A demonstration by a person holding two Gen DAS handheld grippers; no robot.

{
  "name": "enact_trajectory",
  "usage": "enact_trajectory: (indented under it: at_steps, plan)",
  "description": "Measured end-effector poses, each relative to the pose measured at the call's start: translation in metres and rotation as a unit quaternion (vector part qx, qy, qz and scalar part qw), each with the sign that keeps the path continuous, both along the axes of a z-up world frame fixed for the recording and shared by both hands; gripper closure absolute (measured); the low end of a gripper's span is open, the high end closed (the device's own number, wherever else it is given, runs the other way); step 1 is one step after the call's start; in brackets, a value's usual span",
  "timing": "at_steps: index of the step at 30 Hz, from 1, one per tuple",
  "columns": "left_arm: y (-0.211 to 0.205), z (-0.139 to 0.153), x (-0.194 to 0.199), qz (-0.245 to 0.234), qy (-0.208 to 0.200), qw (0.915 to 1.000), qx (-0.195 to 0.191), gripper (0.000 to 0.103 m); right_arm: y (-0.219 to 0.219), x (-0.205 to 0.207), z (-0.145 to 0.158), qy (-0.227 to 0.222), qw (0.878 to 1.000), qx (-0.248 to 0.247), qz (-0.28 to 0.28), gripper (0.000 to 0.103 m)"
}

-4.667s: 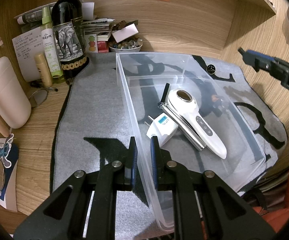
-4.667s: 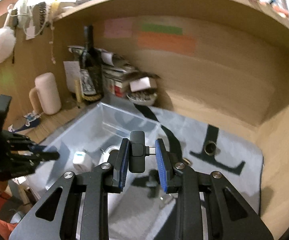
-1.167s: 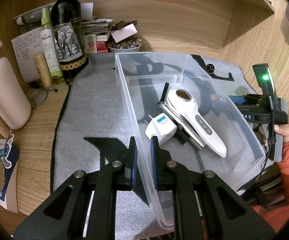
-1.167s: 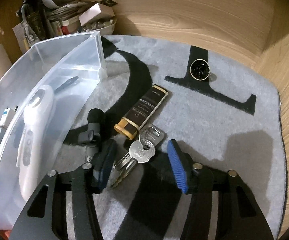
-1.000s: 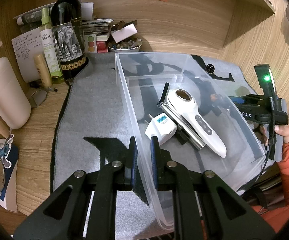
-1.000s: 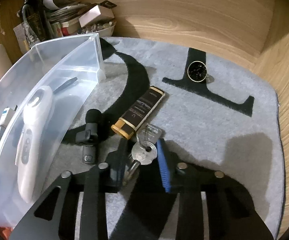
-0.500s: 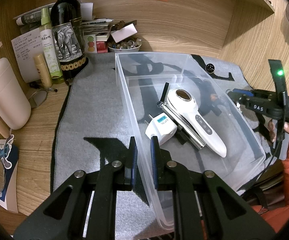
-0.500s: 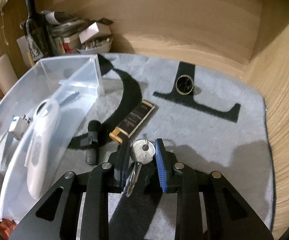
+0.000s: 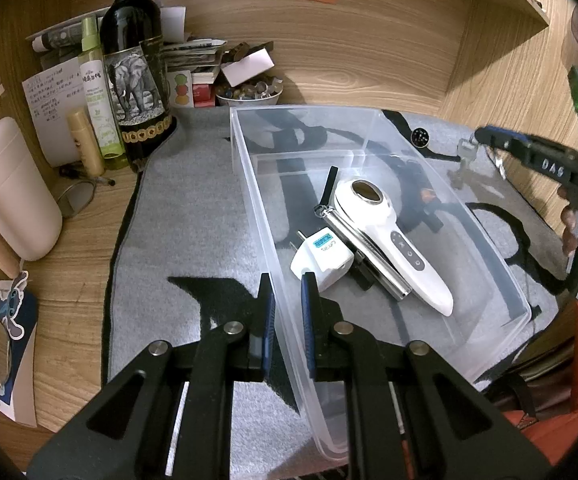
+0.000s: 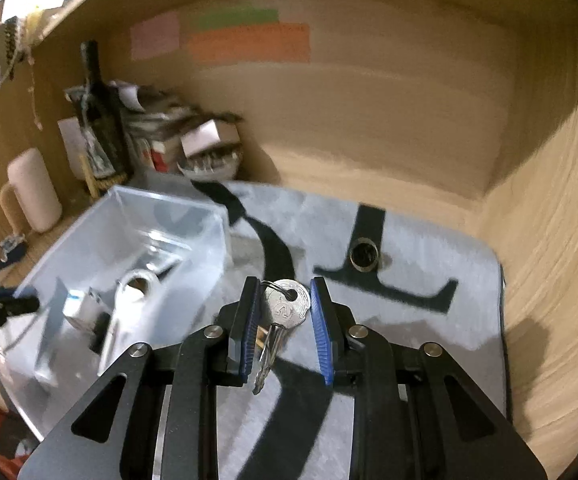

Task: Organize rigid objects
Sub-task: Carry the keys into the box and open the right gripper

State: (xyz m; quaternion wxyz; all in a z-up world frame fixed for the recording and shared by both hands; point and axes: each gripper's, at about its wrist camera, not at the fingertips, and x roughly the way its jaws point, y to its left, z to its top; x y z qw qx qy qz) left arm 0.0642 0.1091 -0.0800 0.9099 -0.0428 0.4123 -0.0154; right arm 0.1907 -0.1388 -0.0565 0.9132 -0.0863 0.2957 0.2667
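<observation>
Right gripper [image 10: 283, 320] clamps keys [image 10: 285, 312] mid-air; left gripper [image 9: 287, 300] pinches bin [image 9: 249, 184] wall.
Keys look light, stiff, slick, dangly; grip flat head.

1. My right gripper [image 10: 285, 320] clamps the bunch of keys [image 10: 283, 314] in the air, blades hanging down.
2. Left of the keys sits the clear bin [image 10: 129, 248].
3. Beyond the keys, a small round tin [image 10: 364, 257] lies on the grey mat [image 10: 429, 320].
</observation>
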Motion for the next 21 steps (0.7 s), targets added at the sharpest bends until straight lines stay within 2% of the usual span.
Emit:
enact_trajectory:
  at_steps: [11,21]
  plan:
    - [0.000,0.000,0.000,0.000,-0.001,1.0000,0.000,0.091,0.041,-0.024,0.043,-0.054,0.996,0.025,0.064,0.080]
    - [0.000,0.001,0.002,-0.001,-0.001,1.0000,-0.001,0.091,0.088,-0.038,0.043,-0.057,0.990,0.018,0.124,0.080]
